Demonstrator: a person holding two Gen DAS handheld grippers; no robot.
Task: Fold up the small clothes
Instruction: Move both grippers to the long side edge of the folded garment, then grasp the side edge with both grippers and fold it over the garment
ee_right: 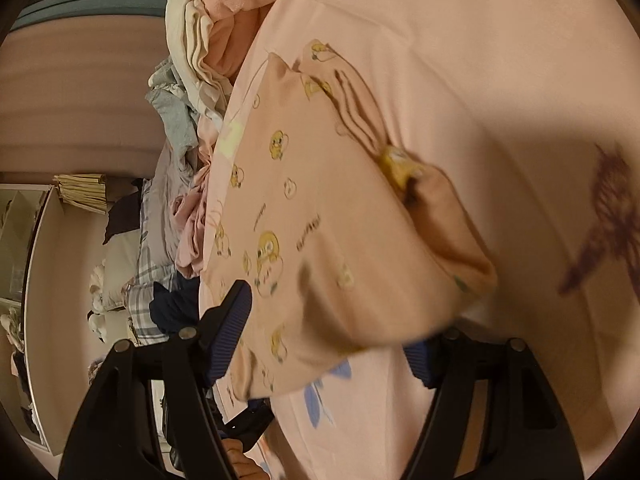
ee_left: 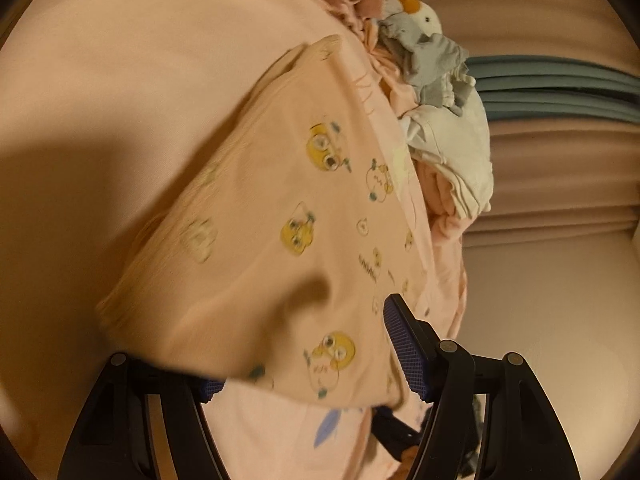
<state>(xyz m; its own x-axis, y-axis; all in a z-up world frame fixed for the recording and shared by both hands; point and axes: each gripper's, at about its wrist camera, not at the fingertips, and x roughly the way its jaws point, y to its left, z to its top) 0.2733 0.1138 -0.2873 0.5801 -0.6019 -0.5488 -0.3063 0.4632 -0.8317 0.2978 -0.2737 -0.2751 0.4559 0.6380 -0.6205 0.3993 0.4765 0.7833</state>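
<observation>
A small peach garment printed with yellow cartoon chicks (ee_left: 280,248) lies on a pink sheet (ee_left: 120,80). In the left wrist view its near edge drapes between my left gripper's (ee_left: 308,360) wide-apart blue-padded fingers (ee_left: 404,348), covering the left finger. In the right wrist view the same garment (ee_right: 320,220) has a folded sleeve at its right side, and its near edge hangs between my right gripper's (ee_right: 328,344) spread fingers (ee_right: 228,328). Neither gripper pinches the cloth.
A heap of other clothes, grey, white and pink (ee_left: 440,92), lies along the sheet's far edge, also visible in the right wrist view (ee_right: 200,60). A plaid blanket and dark cloth (ee_right: 160,288) lie beyond, next to a white cabinet (ee_right: 44,280). Curtains (ee_left: 560,88) hang behind.
</observation>
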